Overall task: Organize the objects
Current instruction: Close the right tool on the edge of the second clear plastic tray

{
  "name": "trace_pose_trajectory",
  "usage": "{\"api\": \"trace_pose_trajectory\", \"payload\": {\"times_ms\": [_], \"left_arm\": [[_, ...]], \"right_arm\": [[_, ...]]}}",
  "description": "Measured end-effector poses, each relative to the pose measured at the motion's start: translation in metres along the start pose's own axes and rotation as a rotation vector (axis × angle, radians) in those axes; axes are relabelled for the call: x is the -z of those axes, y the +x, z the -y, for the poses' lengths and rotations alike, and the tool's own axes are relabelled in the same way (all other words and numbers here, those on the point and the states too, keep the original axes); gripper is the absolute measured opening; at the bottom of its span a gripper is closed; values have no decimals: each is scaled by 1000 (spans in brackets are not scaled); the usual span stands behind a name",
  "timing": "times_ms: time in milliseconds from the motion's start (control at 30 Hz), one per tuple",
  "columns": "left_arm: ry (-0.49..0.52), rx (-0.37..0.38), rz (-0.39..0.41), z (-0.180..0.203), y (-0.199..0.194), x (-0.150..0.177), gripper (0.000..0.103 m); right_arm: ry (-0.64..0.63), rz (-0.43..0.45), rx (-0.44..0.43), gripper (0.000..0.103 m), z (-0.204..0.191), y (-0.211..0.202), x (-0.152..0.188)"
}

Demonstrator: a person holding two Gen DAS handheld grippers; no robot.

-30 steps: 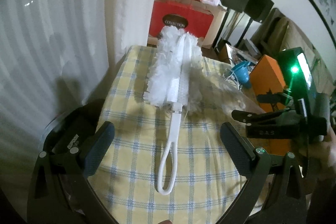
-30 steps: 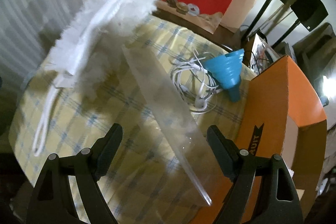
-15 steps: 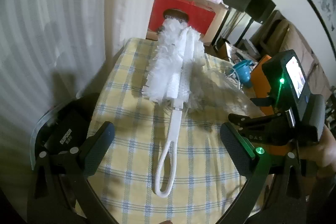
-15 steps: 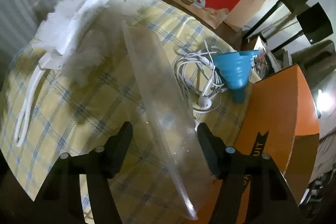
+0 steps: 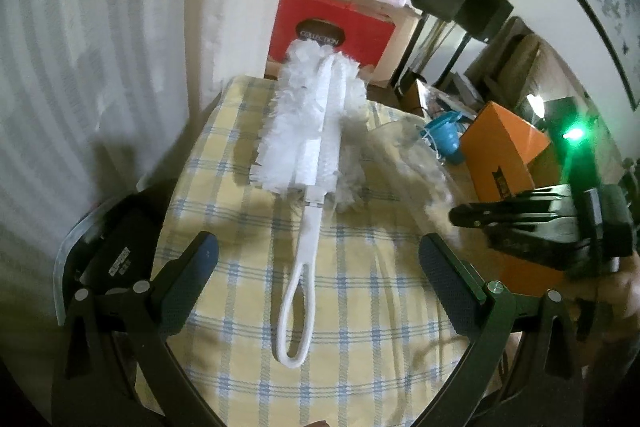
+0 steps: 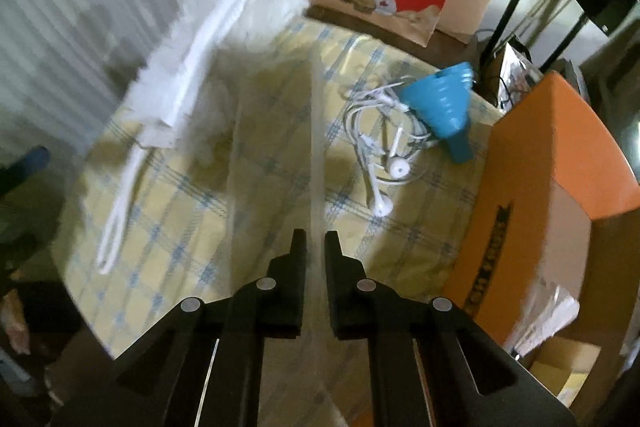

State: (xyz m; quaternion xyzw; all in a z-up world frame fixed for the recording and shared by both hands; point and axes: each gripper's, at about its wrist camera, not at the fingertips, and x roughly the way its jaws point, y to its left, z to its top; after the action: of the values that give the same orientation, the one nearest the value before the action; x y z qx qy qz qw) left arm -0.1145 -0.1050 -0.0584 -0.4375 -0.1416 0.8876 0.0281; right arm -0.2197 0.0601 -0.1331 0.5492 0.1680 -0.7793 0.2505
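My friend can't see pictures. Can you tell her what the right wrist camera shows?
The right gripper has its jaws nearly shut on the edge of a clear plastic bag over a yellow checked tablecloth. Behind lie a white duster, tangled white earphones, a blue funnel and an orange box.

Black tool (image 6: 316, 245); silver rivets

Table w/ yellow-blue checked cloth (image 5: 360, 307). On it: white duster (image 5: 308, 147); right of duster a tangle of white earphones (image 6: 380, 155), then blue funnel (image 6: 444, 107), then orange box (image 6: 560, 163).
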Motion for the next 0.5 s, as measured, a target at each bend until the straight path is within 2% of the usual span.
{"api": "trace_pose_trajectory", "payload": {"times_ms": [100, 200, 300, 333, 367, 400, 433, 500], "left_arm": [[-6, 12, 1, 2, -1, -2, 100], [-15, 36, -5, 6, 1, -6, 100], [-24, 51, -10, 10, 3, -7, 100], [-24, 53, -9, 11, 3, -7, 100], [-25, 54, -8, 12, 3, -7, 100], [-25, 55, -11, 13, 3, -6, 100], [-24, 55, -13, 14, 3, -5, 100], [-16, 49, -17, 15, 3, -3, 100]], "right_arm": [[42, 43, -55, 8, 13, -24, 4], [55, 53, -54, 8, 17, -35, 8], [83, 40, -53, 15, 15, -38, 15], [90, 47, -51, 32, 14, -37, 15], [89, 56, -43, 58, 15, -36, 14], [85, 67, -32, 68, 14, -34, 12], [80, 74, -24, 76, 14, -31, 10], [76, 62, -25, 74, 11, -25, 9]]}}
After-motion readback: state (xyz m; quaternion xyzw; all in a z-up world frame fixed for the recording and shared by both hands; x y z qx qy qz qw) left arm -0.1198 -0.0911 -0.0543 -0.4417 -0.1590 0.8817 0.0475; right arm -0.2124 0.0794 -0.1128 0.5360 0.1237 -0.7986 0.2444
